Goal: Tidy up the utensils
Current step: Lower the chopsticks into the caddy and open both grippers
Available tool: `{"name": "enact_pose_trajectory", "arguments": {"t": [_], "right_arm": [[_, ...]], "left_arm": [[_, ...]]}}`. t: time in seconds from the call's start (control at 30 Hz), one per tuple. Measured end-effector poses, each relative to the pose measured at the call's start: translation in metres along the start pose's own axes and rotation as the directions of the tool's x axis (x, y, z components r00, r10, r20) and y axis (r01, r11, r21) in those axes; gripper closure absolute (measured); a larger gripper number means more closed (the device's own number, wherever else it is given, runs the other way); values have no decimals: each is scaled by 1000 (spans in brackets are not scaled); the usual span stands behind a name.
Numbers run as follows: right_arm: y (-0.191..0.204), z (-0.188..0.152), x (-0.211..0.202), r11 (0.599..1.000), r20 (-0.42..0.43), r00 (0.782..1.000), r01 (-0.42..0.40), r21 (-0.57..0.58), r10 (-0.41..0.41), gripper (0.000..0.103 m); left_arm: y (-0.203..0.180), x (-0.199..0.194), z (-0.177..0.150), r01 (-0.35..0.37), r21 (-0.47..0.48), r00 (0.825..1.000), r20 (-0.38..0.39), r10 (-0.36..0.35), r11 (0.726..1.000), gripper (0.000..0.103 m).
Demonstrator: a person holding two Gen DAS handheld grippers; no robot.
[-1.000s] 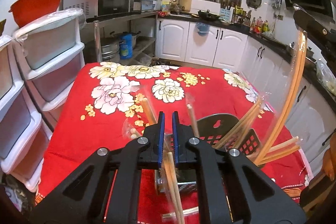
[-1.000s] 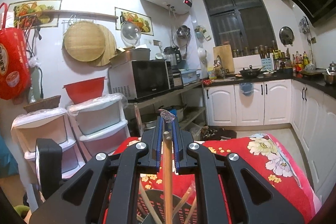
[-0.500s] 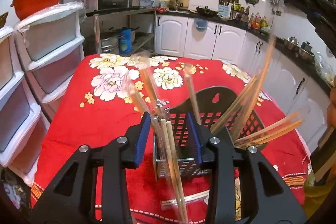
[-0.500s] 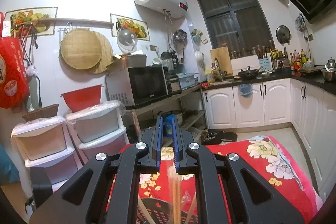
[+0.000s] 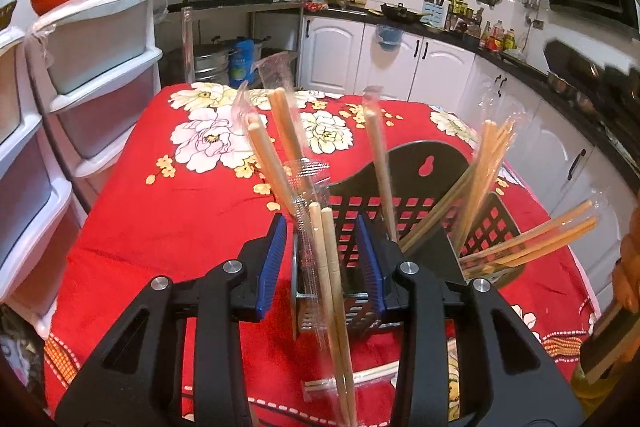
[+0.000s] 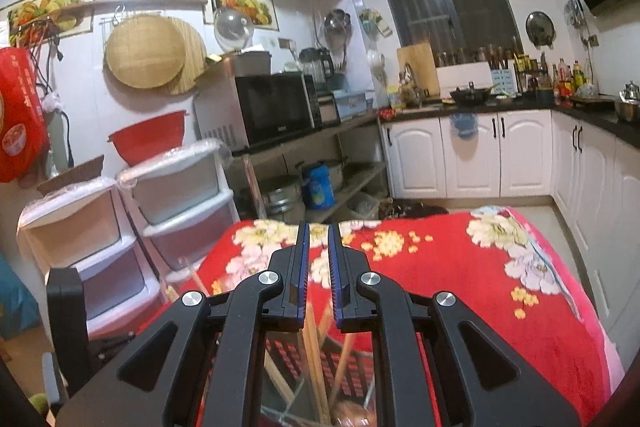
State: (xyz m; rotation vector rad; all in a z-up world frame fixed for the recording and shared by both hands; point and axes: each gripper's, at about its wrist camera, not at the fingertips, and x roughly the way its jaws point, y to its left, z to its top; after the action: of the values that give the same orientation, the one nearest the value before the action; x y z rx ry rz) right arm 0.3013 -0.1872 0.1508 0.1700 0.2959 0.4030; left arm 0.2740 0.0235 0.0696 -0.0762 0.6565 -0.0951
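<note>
Since a second ago the left tool has parted from narrow to moderately wide, releasing a wrapped chopstick pair that now stands free between its pads, leaning in the near compartment of the black holder. Right tool: near-closed, gripping nothing visible, above the holder. Step: depositing chopsticks. Next: withdraw left, fetch the pair lying on the desk just before the holder.
</note>
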Motion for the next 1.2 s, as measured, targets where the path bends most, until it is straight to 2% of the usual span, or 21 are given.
{"name": "enact_pose_trajectory", "arguments": {"t": [0.07,0.13,0.2,0.37,0.63,0.97,1.2], "right_arm": [[-2,-6,-2,1000,-14,1000,7,-2,-7,91],[-3,-11,-4,1000,-24,1000,11,-4,-11,90],[-3,-16,-7,1000,-35,999,15,-8,-15,90],[-1,-28,-21,1000,-53,999,3,-27,-4,79],[10,-52,-45,997,-77,997,-3,-79,-3,63],[20,-82,-70,993,-122,992,-4,-115,-10,52],[22,-102,-80,993,-167,986,-1,-122,-19,47]], "left_arm": [[1,2,-2,-3,-1,1000,-5,3,1000,79],[1,4,-2,-8,-2,1000,-9,8,1000,86],[3,5,-4,-10,-6,1000,-10,10,1000,87],[6,1,-6,-2,-24,1000,-11,1,1000,88],[7,-12,-15,6,-35,1000,-3,-6,999,77],[7,-30,-39,24,-42,1000,0,-24,999,69],[3,-43,-60,40,-39,999,0,-41,998,59]]}}
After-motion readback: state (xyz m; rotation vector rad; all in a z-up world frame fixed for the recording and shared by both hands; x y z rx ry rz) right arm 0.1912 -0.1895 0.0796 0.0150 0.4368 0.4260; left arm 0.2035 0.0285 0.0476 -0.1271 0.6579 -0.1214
